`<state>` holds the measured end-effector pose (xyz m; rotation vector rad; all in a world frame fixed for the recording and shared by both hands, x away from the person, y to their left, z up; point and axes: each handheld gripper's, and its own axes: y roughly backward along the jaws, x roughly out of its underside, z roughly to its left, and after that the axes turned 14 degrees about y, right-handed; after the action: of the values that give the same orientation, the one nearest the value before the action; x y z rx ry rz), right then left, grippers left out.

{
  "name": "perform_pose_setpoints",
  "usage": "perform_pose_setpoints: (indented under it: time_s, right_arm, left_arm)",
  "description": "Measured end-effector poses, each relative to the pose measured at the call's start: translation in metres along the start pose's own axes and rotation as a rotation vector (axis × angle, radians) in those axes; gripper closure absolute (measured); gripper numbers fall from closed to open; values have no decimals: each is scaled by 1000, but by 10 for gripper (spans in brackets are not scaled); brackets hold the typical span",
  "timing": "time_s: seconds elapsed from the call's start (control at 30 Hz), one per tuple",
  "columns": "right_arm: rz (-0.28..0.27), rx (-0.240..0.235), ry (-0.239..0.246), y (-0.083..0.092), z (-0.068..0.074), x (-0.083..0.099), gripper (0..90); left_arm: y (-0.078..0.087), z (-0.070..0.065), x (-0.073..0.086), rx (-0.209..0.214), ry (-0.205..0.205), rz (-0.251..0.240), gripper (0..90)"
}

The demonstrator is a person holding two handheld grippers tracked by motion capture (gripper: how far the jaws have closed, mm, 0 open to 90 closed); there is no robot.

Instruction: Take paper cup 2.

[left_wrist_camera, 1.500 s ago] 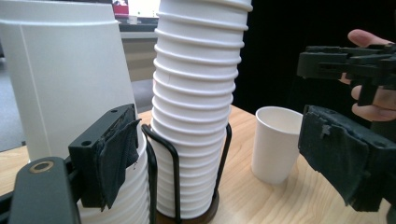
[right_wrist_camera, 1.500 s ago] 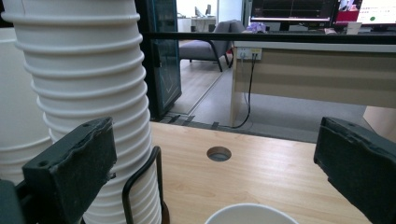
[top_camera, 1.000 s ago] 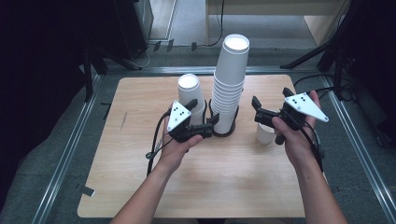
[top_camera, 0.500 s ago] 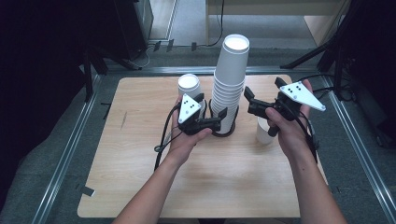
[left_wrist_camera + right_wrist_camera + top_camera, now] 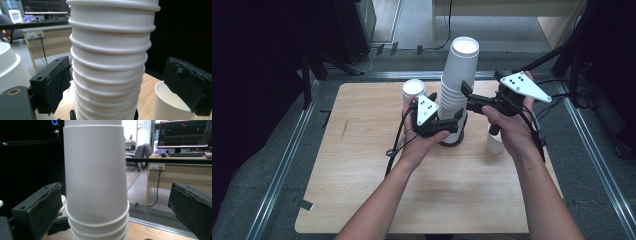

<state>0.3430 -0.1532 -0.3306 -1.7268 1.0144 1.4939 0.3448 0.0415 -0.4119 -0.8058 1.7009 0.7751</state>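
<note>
With both grippers drawn up around the tall stack of paper cups point(image 5: 455, 90) at the middle of the table point(image 5: 362, 200), the step looks like pulling off the top cup. The left gripper point(image 5: 451, 126) brackets the lower rims, its jaws having just opened, one pad touching, not clamped. The right gripper point(image 5: 469, 97) stands wide around the top cup point(image 5: 94, 170). It should close gently above the rims, then lift straight while the left steadies the stack.

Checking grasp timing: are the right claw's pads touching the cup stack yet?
Apart. The right gripper view shows clear gaps between both pads of the right claw and the cup stack.
</note>
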Motion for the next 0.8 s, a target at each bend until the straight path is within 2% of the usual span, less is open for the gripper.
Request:
perform_pose_setpoints:
  time_s: [0.1, 0.17, 0.37, 0.6, 0.7, 0.8]
  right_arm:
    - [-7, -15, -3, -5, 3, -4, 0]
    - [-9, -22, -2, -8, 4, -5, 0]
    - [-4, -35, -5, -16, 7, -9, 0]
    - [33, -67, 22, -27, 11, -13, 0]
    - [40, -73, 15, -30, 11, -14, 0]
    - [76, -70, 22, -37, 11, -12, 0]
  left_arm:
    - [-4, -4, 0, -4, 0, -16, 75]
    - [-8, -7, 2, -22, -19, -4, 64]
    - [-16, -7, 2, -52, 5, -26, 53]
    - [-21, -9, 2, -61, 27, -34, 16]
    - [-23, -9, 2, -67, 41, -42, 15]
    - [-25, -10, 2, -87, 42, -32, 15]
